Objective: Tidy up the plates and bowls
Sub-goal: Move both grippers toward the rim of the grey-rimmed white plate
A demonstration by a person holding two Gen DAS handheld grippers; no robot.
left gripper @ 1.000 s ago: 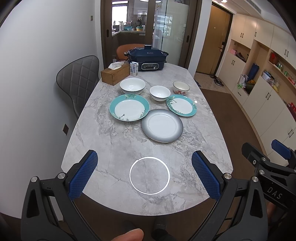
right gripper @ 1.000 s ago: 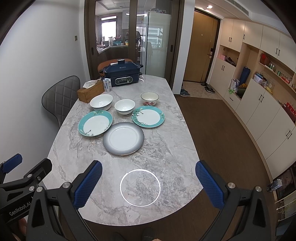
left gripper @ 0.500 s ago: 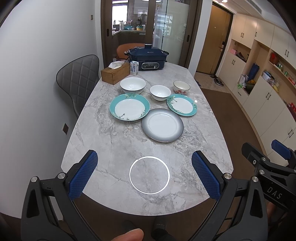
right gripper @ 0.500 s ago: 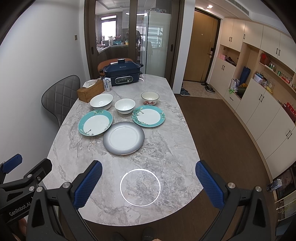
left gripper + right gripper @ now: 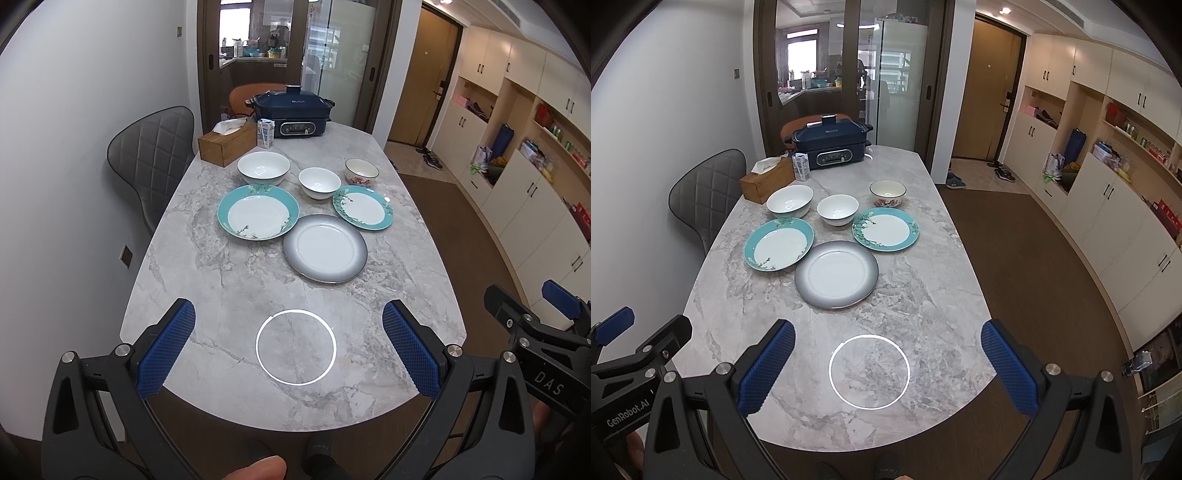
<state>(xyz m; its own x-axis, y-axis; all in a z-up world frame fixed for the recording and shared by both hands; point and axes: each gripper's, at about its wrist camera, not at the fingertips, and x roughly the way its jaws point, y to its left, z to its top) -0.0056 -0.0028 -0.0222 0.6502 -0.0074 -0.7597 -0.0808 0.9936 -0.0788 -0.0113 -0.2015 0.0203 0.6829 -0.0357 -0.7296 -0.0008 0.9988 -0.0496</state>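
On the marble table (image 5: 229,291) lie three plates: a grey-rimmed plate (image 5: 325,248) nearest me, a large teal-rimmed plate (image 5: 258,212) to its left and a smaller teal-rimmed plate (image 5: 362,208) to its right. Behind them stand a large white bowl (image 5: 263,168), a small white bowl (image 5: 319,183) and a floral bowl (image 5: 362,172). My left gripper (image 5: 291,347) hangs open over the near table edge, holding nothing. My right gripper (image 5: 886,365) is open too, well short of the grey-rimmed plate (image 5: 836,273).
A wooden tissue box (image 5: 227,147), a small carton (image 5: 265,133) and a dark blue electric cooker (image 5: 293,115) stand at the table's far end. A grey quilted chair (image 5: 151,155) is on the left. Cabinets (image 5: 1108,192) line the right wall.
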